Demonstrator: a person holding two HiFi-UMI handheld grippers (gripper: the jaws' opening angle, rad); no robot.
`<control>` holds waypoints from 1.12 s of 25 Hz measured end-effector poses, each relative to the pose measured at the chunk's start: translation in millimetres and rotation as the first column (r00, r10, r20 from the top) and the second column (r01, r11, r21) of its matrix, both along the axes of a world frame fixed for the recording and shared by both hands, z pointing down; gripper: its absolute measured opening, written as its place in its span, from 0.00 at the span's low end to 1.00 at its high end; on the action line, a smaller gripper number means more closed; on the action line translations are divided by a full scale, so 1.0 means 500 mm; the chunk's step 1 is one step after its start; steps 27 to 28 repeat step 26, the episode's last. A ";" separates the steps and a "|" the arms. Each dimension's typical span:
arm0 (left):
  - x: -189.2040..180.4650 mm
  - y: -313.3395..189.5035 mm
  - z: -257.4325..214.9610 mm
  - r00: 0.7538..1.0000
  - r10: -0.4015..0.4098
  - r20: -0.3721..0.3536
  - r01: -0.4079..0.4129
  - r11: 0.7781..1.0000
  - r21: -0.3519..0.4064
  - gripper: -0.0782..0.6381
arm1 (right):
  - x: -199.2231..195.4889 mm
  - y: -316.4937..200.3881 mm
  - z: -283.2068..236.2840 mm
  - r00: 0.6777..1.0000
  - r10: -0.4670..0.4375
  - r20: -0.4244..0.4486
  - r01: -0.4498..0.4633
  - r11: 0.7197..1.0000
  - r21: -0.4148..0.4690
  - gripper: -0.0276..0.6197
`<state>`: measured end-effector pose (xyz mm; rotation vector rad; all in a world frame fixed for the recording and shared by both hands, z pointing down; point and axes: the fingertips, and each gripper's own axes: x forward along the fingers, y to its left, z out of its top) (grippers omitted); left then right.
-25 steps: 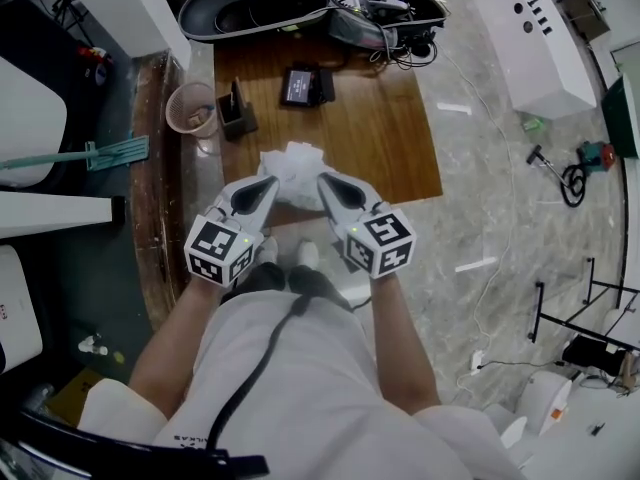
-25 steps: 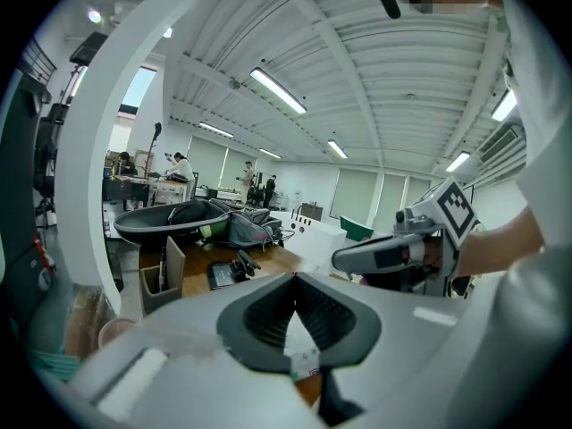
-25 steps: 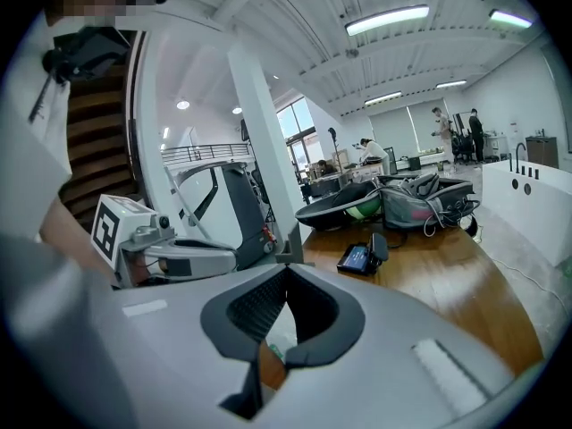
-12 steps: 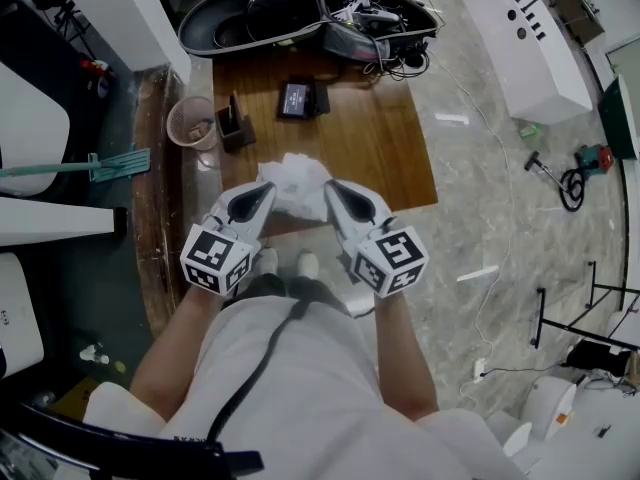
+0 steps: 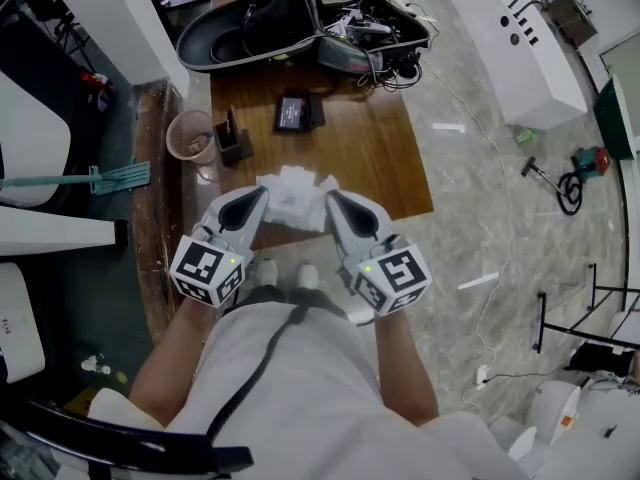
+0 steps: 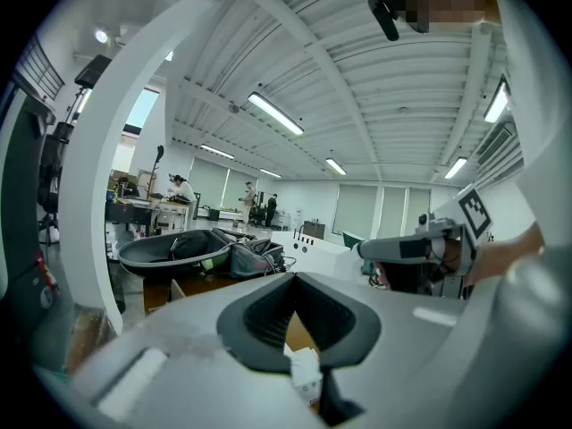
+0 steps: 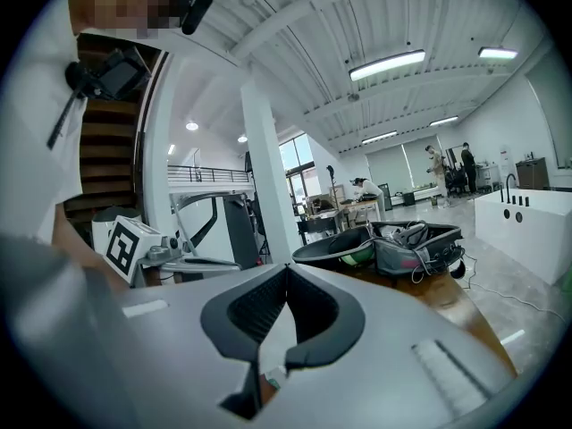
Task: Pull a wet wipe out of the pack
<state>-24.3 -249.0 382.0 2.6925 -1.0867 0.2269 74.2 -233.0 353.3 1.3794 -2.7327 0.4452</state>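
Both tongs are pinched shut and held nose to nose above the table's near edge. The left gripper [image 5: 262, 192] clamps what I take to be the pack [image 6: 304, 375], white with some print, and the right gripper [image 5: 328, 198] nips a white fold of wet wipe [image 7: 273, 338]. In the head view the two read as one crumpled white bundle between the tips, clear of the wood — I cannot split pack from sheet there. One end in each tong makes sense: one anchors, the other draws, and up off the table nothing drags.

Beyond them lies the wooden table [image 5: 370, 138], with an open black case [image 5: 260, 23] across its far edge. A round bin [image 5: 190, 133] stands just off the left edge, a dark holder [image 5: 236, 140] sits on that edge, and a small dark device [image 5: 293, 113] lies nearer the middle. The wipe looks partly out — not yet free, by my reading.
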 end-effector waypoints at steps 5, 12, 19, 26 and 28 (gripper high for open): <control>-0.009 -0.003 -0.027 1.000 -0.010 -0.015 0.011 1.000 0.027 0.12 | 0.007 0.006 -0.009 1.000 0.012 -0.001 -0.012 1.000 0.014 0.06; -0.019 -0.002 -0.026 1.000 -0.020 -0.020 0.020 1.000 0.021 0.12 | 0.013 0.010 -0.007 1.000 0.018 -0.005 -0.018 1.000 0.004 0.06; -0.028 0.007 -0.017 0.999 -0.027 -0.020 0.027 1.000 0.007 0.12 | 0.014 0.014 0.003 1.000 0.011 -0.018 -0.011 1.000 -0.013 0.06; -0.055 0.011 -0.005 0.999 -0.034 -0.023 0.034 0.999 -0.004 0.12 | -0.001 0.016 0.018 1.000 0.005 -0.011 -0.005 0.999 -0.037 0.06; -0.055 0.011 -0.005 0.999 -0.034 -0.023 0.034 0.999 -0.004 0.12 | -0.001 0.016 0.018 1.000 0.005 -0.011 -0.005 0.999 -0.037 0.06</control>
